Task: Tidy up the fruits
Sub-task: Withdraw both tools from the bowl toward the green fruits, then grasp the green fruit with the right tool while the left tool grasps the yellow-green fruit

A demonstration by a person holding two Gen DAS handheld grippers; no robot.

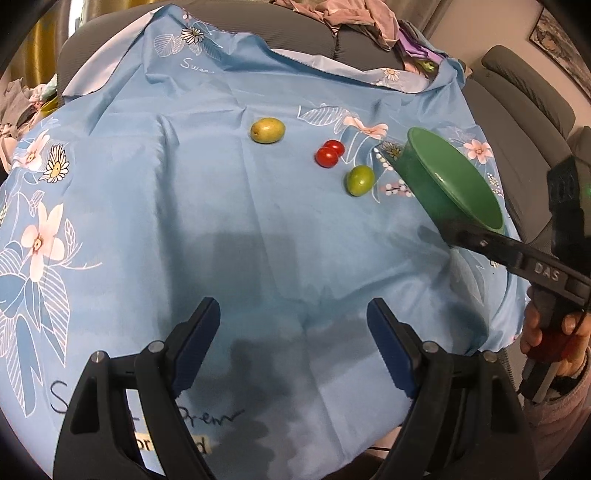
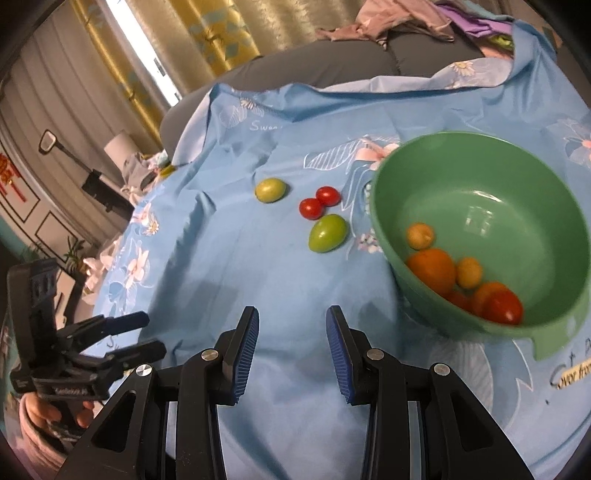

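Observation:
A green bowl [image 2: 517,192] stands on the blue flowered cloth at the right and holds several orange, yellow and red fruits [image 2: 432,271]. Left of it on the cloth lie a green fruit [image 2: 328,233], two red cherry tomatoes [image 2: 318,202] touching each other, and a yellow-green fruit [image 2: 270,189] farther left. The left wrist view shows the same: bowl [image 1: 454,177], green fruit [image 1: 359,180], tomatoes [image 1: 328,153], yellow-green fruit [image 1: 267,130]. My right gripper [image 2: 291,325] is open and empty above the cloth, near the bowl. My left gripper [image 1: 293,314] is open and empty.
The cloth [image 1: 184,184] covers a grey sofa [image 1: 258,18]. A pile of clothes [image 1: 354,14] lies at the back. Curtains and a window [image 2: 166,48] are at the far left. The right gripper shows in the left wrist view [image 1: 517,254].

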